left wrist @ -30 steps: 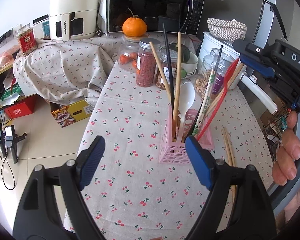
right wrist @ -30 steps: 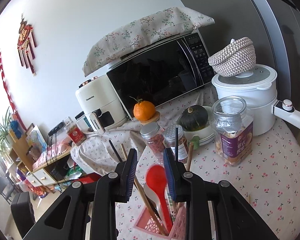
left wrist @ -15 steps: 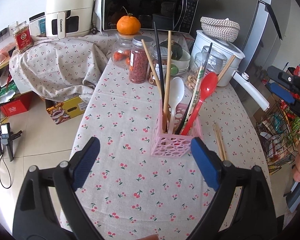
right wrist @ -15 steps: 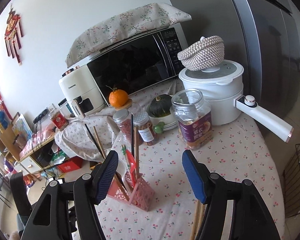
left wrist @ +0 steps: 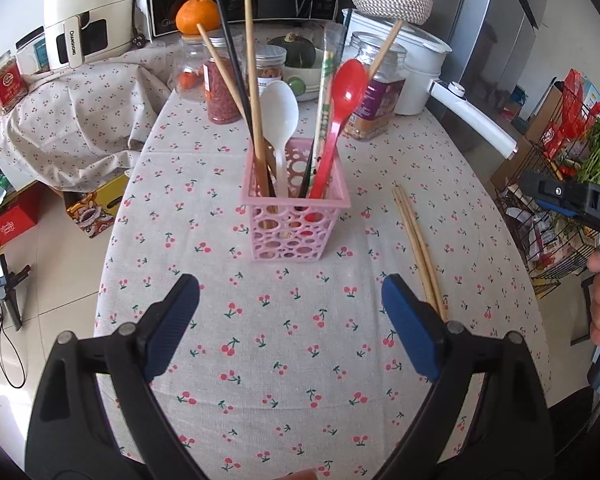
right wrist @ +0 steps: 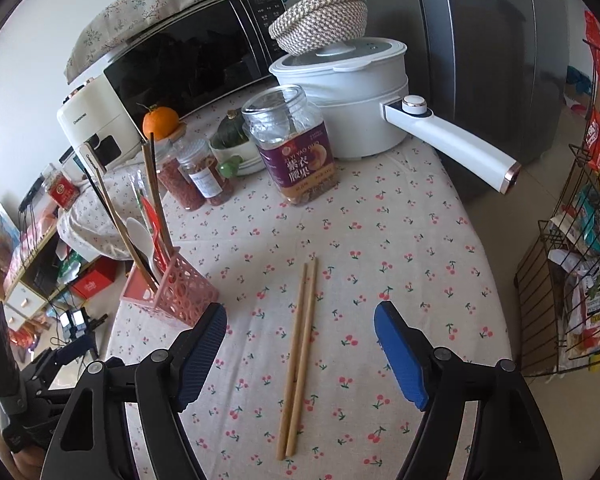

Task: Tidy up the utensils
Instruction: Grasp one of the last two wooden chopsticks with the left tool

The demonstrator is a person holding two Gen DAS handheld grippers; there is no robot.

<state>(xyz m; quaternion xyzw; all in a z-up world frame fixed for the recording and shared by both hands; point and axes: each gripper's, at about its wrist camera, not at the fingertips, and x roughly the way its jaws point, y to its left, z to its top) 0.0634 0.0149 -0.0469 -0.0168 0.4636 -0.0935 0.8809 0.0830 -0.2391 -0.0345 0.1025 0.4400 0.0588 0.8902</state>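
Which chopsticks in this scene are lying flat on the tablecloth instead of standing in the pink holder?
The plain wooden pair lying side by side on the tablecloth, right of the pink holder. All other chopsticks stand upright in that holder.

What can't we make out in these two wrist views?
- Near ends of the pair of wooden chopsticks on the cloth: left wrist view, hidden behind the left gripper's finger.
- Lower ends of the utensils in the pink perforated holder: both views, hidden by its walls.
- Right gripper: in the left wrist view, cut off at the frame edge; its jaws are opening, nothing between them.
- Label print on the red-lidded jars: too small.
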